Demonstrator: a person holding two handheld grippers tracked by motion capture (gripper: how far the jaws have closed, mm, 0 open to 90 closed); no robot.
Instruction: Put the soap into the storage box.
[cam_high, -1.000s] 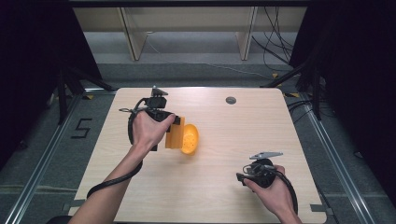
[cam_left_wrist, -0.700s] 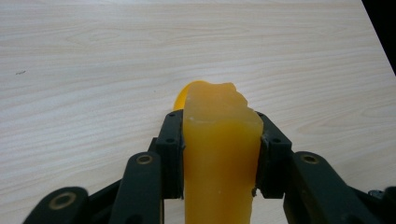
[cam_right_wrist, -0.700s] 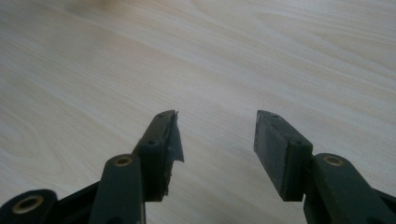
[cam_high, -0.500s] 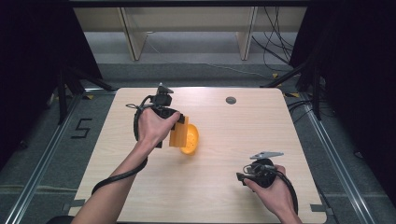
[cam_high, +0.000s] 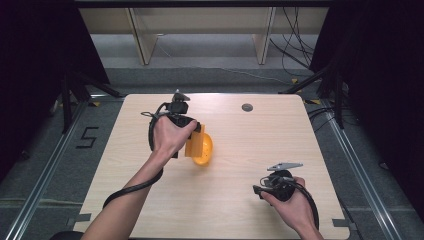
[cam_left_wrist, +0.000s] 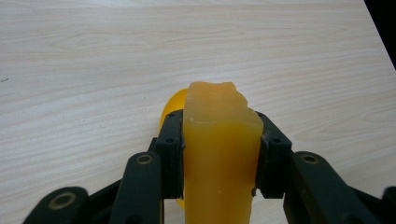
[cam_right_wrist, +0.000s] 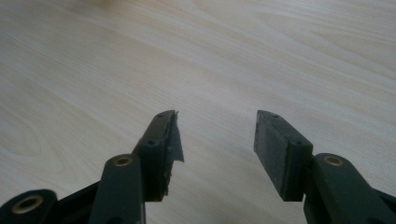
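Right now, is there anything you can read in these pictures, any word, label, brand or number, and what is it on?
"5": a dark numeral marked on the grey floor left of the table, in the high view.
No other text: the orange sponge clamped in the left gripper, the yellow bowl beside it, and the right gripper carry no readable label or brand.

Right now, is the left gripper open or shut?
Shut: the left gripper has both jaws pressed against the orange block between them.
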